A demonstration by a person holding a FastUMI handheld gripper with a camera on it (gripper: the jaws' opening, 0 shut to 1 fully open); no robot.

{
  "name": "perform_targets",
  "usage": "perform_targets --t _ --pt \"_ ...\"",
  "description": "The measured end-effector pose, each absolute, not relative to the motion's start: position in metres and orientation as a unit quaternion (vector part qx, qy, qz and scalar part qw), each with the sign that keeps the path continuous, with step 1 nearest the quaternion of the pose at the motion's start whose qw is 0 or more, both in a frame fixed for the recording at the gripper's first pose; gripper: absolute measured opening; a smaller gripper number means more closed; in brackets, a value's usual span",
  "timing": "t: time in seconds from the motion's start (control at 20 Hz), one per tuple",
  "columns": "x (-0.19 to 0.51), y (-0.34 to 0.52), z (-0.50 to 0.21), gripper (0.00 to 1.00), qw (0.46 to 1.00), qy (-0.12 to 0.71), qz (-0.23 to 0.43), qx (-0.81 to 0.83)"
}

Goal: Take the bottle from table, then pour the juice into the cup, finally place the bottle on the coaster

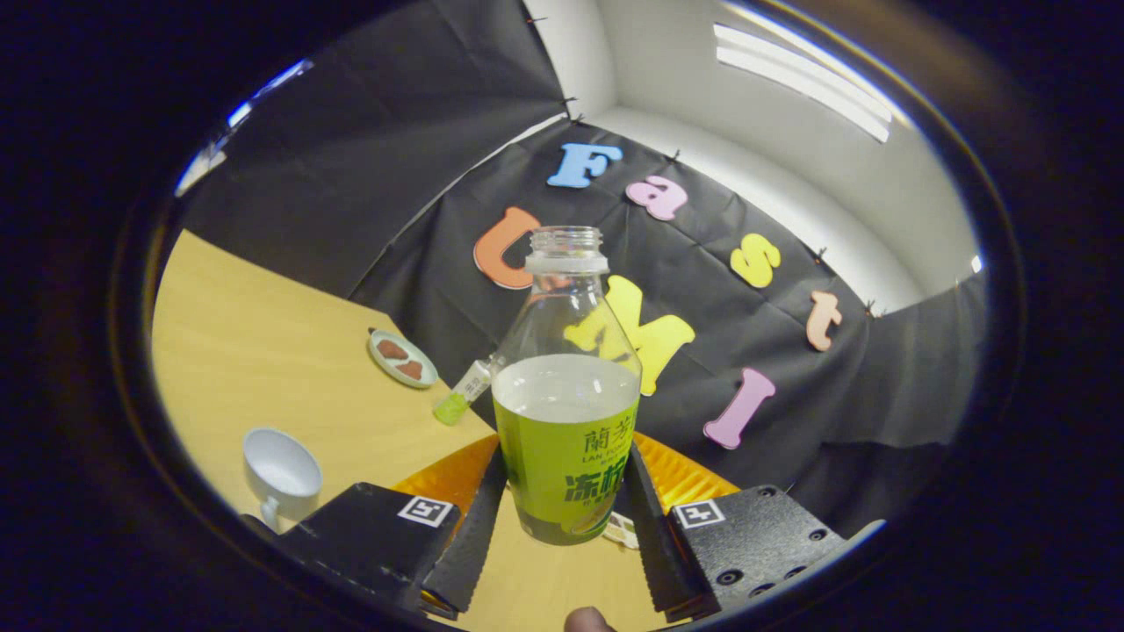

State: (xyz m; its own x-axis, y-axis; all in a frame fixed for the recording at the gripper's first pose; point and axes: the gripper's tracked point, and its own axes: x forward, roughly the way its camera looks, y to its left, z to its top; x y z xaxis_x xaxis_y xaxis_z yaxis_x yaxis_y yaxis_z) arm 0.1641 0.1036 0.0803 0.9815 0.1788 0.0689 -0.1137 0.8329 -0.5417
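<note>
Standing upright btwn fingers [562, 527]: uncapped bottle [566, 421], neck up, both pressing

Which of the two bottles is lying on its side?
The small bottle beyond the tool, near the little dish. The big uncapped bottle stands upright between the fingers.

The gripper [564, 518] has both fingers pressed on the lower sides of the open bottle [566, 421], which stands upright between them, its green label facing the camera and clear liquid partway up. On the yellow table [263, 369] a white cup [281, 474] sits beside the left finger. Beyond it, near the table's far edge, lie a small plate [402, 358] and a small tipped bottle [464, 392] with a green cap.
</note>
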Motion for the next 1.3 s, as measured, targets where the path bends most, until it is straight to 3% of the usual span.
perform_targets --t 0.4,1.3 --pt "0.198 0.091 0.058 0.77 0.987 -0.009 0.122 -0.1" --pt "0.274 0.096 -0.062 0.78 0.981 0.13 0.135 -0.052"
